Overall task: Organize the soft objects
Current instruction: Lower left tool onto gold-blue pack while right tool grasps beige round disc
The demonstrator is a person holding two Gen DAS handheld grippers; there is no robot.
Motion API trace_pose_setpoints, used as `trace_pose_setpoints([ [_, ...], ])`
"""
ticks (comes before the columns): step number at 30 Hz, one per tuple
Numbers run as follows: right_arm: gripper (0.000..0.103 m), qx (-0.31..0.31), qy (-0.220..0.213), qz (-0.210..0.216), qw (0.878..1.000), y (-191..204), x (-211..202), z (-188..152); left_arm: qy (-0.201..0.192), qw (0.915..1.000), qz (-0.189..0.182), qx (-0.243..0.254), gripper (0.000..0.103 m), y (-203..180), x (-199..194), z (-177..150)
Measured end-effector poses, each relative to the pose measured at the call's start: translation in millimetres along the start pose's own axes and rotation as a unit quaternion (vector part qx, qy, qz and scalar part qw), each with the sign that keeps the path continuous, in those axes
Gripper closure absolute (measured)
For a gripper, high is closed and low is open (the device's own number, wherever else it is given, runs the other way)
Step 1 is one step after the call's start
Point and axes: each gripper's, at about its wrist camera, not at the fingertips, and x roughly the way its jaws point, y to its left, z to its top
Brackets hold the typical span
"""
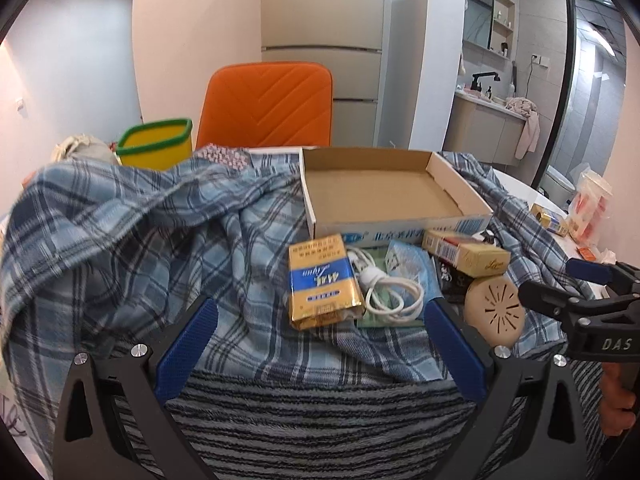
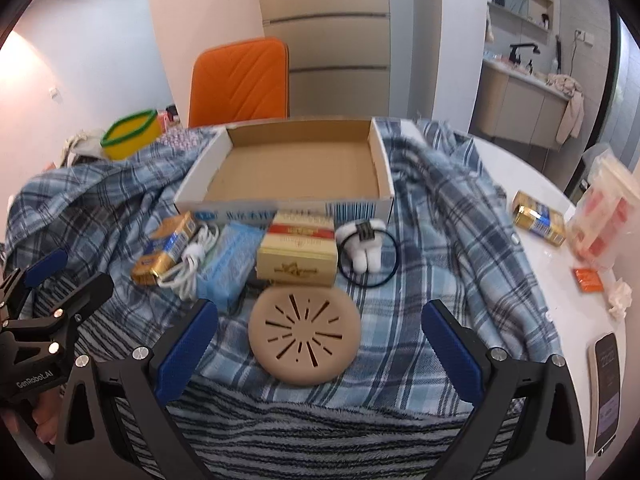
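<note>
An open cardboard box [image 1: 380, 192] [image 2: 296, 168] sits empty on a blue plaid cloth [image 1: 140, 232] [image 2: 440, 208]. In front of it lie a gold soft pack [image 1: 322, 284] [image 2: 168, 248], a white cable [image 1: 384, 284] [image 2: 192, 260], a blue packet [image 1: 412, 268] [image 2: 228, 264], a cream and red carton [image 1: 468, 252] [image 2: 298, 248], a tan round vented disc [image 1: 496, 312] [image 2: 304, 334] and a white hair tie with a black ring [image 2: 366, 250]. My left gripper [image 1: 320, 344] is open, low before the gold pack. My right gripper [image 2: 316, 344] is open around the disc's sides without touching it.
A striped fuzzy cloth [image 1: 320, 420] [image 2: 320, 432] lies nearest me. An orange chair [image 1: 268, 104] and a yellow bin with a green rim [image 1: 156, 142] stand behind. On the white table at right are a second gold pack [image 2: 540, 220], a plastic bag [image 2: 608, 216] and a phone [image 2: 606, 392].
</note>
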Motion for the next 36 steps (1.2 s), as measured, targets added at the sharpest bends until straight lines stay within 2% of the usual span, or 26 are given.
trace_pose_setpoints([
  [10, 0.000, -0.029, 0.051, -0.008, 0.998, 13, 43, 3, 0.042, 0.9990, -0.007, -0.017, 0.000, 8, 19, -5],
  [13, 0.001, -0.031, 0.065, -0.009, 0.997, 15, 54, 0, 0.044, 0.9987, -0.008, -0.023, 0.000, 10, 20, -5],
  [17, 0.009, -0.031, 0.080, -0.004, 0.996, 15, 63, -1, 0.047, 0.9985, -0.014, -0.023, 0.000, 9, 21, -4],
  [19, 0.018, -0.031, 0.089, 0.001, 0.996, 15, 67, -2, 0.053, 0.9981, -0.019, -0.025, 0.000, 10, 23, -3],
  [20, 0.018, -0.032, 0.088, 0.000, 0.996, 16, 67, -3, 0.052, 0.9980, -0.021, -0.030, 0.000, 12, 23, -1],
  [25, 0.019, -0.033, 0.067, -0.013, 0.997, 16, 52, -5, 0.050, 0.9965, -0.030, -0.059, 0.000, 23, 23, 11],
  [29, 0.019, -0.020, 0.015, -0.014, 1.000, 9, 27, -7, 0.037, 0.9978, -0.011, -0.054, 0.002, 26, 23, 28],
  [31, 0.019, -0.013, -0.025, -0.019, 0.999, 5, 16, -9, 0.044, 0.9972, -0.018, -0.057, 0.009, 28, 30, 35],
  [33, 0.019, -0.011, -0.047, -0.024, 0.999, 4, 10, -11, 0.059, 0.9956, -0.027, -0.068, 0.015, 30, 42, 40],
  [36, 0.019, -0.005, -0.082, -0.005, 0.997, 3, -1, -12, 0.083, 0.9914, -0.051, -0.087, 0.026, 32, 62, 40],
])
